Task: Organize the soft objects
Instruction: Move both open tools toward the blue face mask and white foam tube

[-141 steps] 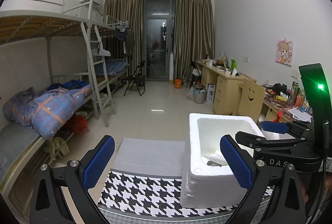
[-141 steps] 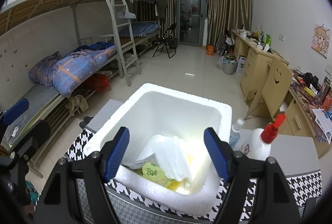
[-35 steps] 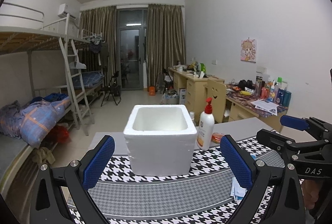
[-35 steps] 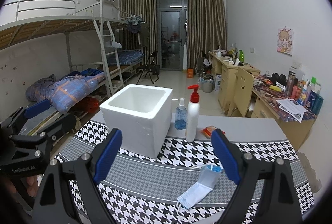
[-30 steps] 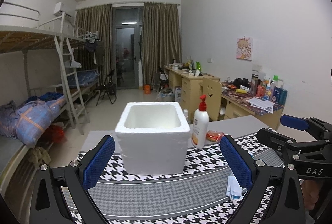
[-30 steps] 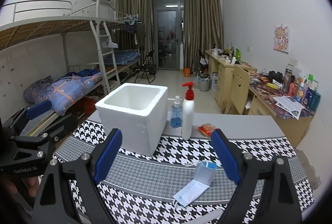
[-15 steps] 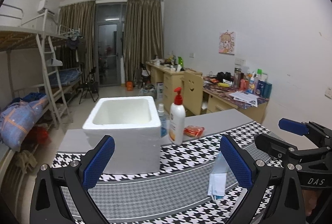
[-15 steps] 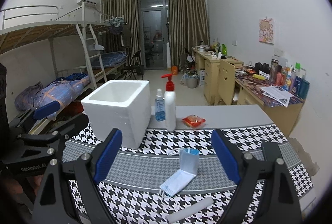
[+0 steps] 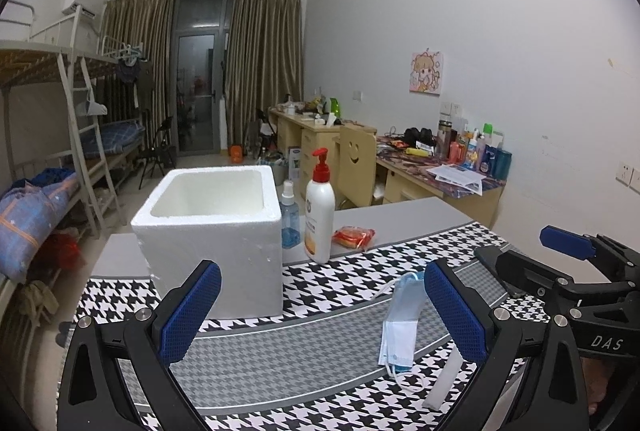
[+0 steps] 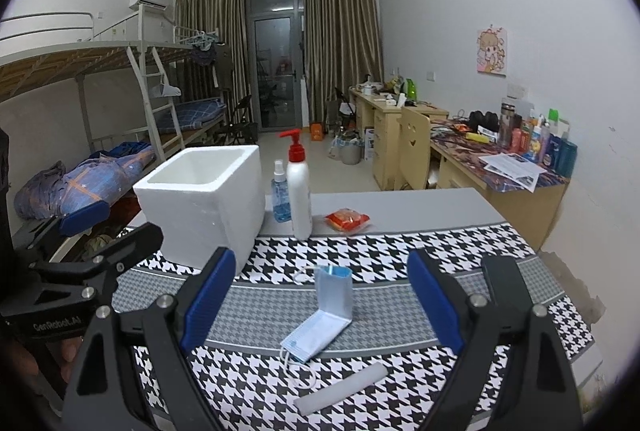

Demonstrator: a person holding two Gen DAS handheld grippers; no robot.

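A white foam box (image 9: 212,227) (image 10: 202,201) stands open-topped on the houndstooth table cloth (image 9: 320,283). A folded blue face mask (image 10: 322,315) (image 9: 400,327) lies in front of it, with a white foam stick (image 10: 340,389) (image 9: 442,379) nearer me. An orange snack packet (image 10: 347,219) (image 9: 353,236) lies behind. My left gripper (image 9: 320,315) is open and empty, above the cloth in front of the box. My right gripper (image 10: 320,299) is open and empty, held above the mask.
A white pump bottle (image 10: 299,191) and a small blue spray bottle (image 10: 280,197) stand right of the box. A cluttered desk (image 10: 516,167) lines the right wall. Bunk beds (image 10: 100,103) stand at left. The table's bare grey top (image 10: 400,209) lies behind the cloth.
Both grippers have pulled back from the foam box and swung right. The mask, foam stick and bottles have come into view. Both stay open and empty.
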